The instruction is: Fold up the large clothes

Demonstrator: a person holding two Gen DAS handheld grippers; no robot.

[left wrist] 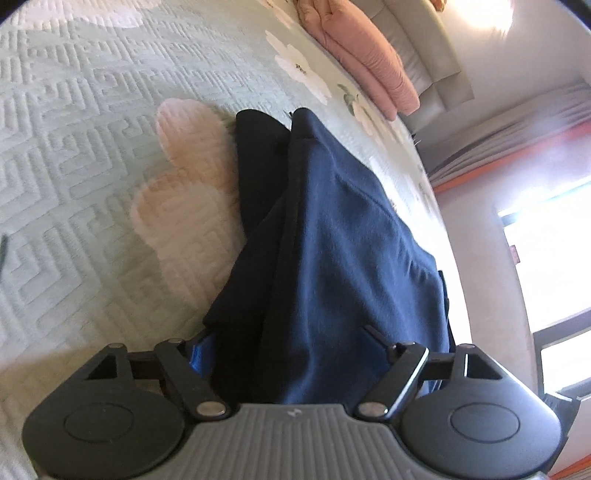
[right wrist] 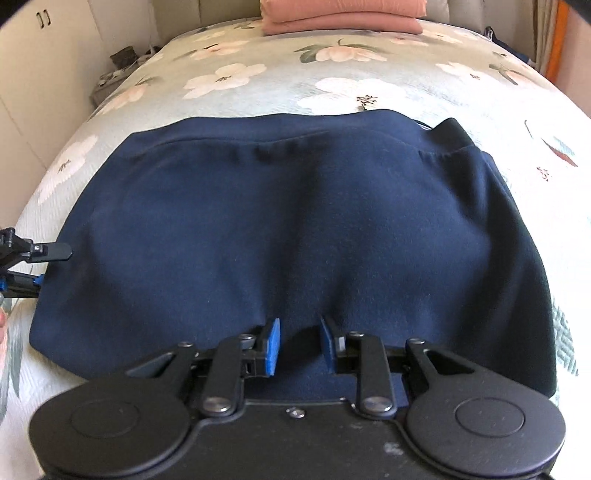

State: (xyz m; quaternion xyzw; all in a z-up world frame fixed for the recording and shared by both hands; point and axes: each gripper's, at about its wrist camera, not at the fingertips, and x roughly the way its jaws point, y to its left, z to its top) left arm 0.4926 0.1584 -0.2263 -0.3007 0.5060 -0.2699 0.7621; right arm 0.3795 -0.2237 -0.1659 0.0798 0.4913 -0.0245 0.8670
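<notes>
navy garment (right wrist: pixel 280 221), floral bedspread (right wrist: pixel 369 85), pink stack (right wrist: pixel 340 18)

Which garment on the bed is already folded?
The pink garment at the bed's far end, stacked in neat layers; the navy garment lies spread by the grippers.

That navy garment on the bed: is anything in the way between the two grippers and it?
Nothing visible. The right gripper is open at the near edge of the navy garment, pads apart with cloth bunched between them. The left gripper is at its left edge, where cloth runs between its fingers.
</notes>
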